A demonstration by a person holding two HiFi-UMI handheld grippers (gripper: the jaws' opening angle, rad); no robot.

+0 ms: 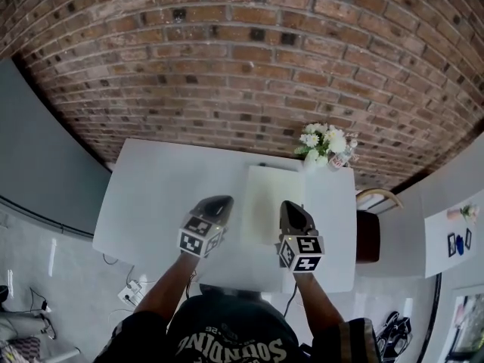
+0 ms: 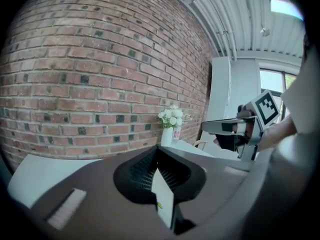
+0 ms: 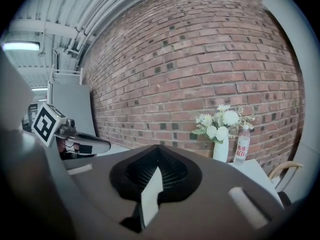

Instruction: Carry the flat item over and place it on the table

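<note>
A pale, flat sheet hangs level over the white table, between my two grippers. My left gripper grips its left edge and my right gripper its right edge. In the left gripper view the jaws of the left gripper are shut on a thin white edge of the sheet, and the right gripper shows across from it. In the right gripper view the right gripper is likewise shut on the sheet's edge. Whether the sheet touches the table is unclear.
A vase of white flowers and a small bottle stand at the table's far right corner, by the brick wall. A chair sits at the table's right side. Cables and a power strip lie on the floor at left.
</note>
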